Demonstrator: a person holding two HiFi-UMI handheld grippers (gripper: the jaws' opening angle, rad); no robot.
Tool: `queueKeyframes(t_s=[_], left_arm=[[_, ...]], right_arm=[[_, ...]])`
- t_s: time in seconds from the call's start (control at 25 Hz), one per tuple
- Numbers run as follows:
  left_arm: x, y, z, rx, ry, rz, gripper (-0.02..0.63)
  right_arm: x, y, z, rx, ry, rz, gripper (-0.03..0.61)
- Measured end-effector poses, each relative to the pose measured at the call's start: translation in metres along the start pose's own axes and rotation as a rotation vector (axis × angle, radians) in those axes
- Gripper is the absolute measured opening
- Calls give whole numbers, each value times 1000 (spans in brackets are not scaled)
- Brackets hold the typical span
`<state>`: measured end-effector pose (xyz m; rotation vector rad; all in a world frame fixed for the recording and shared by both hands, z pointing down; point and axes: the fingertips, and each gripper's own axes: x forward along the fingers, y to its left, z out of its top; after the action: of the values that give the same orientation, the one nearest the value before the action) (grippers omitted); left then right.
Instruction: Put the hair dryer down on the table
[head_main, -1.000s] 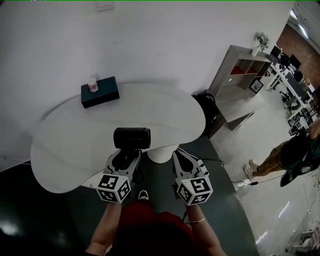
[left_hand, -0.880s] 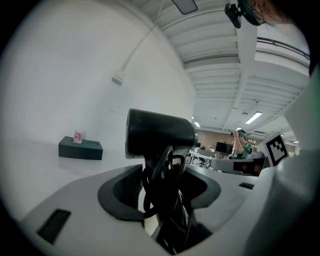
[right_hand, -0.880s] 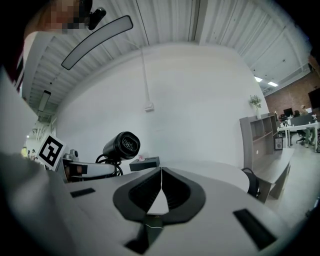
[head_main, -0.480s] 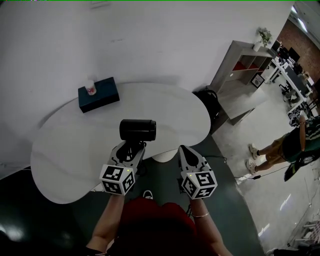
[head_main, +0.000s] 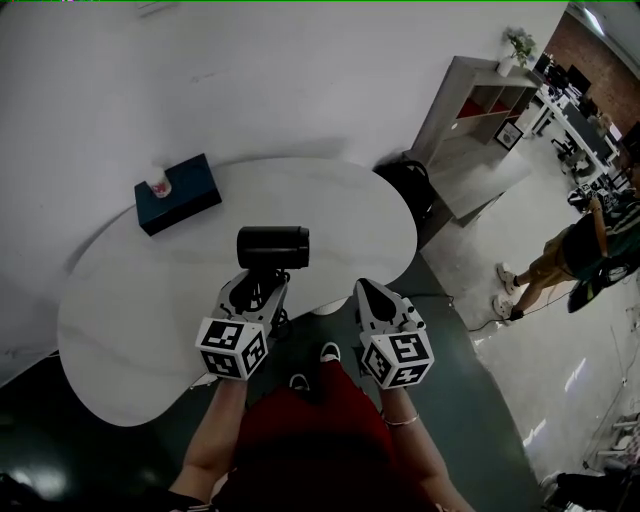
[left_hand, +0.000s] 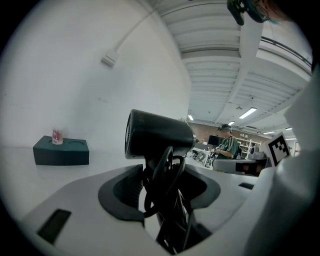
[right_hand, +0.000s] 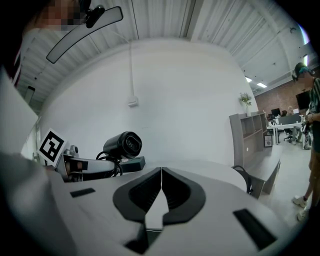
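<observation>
The left claw (head_main: 256, 290) is clamped on the handle of the hair dryer (head_main: 272, 247), its barrel carried crosswise just beyond the tips, above the near edge of the desk (head_main: 140, 310), while the right claw (head_main: 372, 292) is shut and empty.

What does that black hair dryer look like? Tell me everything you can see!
The hair dryer is black and looks like smooth matte plastic. It has a short, fat round barrel lying sideways. Its handle points back into the left gripper, whose jaws clamp it along with the black cord looped around the handle. Nothing else touches it. It hangs over the near part of the white table, apparently held above it, not resting on it.
</observation>
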<state>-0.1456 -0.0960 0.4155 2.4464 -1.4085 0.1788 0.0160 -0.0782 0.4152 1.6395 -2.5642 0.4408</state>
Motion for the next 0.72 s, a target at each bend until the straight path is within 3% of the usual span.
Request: queueKeyframes(t_s=[0.72], left_arm=[[124, 22, 8, -4, 87, -1, 216]], right_arm=[[85, -73, 8, 14, 59, 20, 15]])
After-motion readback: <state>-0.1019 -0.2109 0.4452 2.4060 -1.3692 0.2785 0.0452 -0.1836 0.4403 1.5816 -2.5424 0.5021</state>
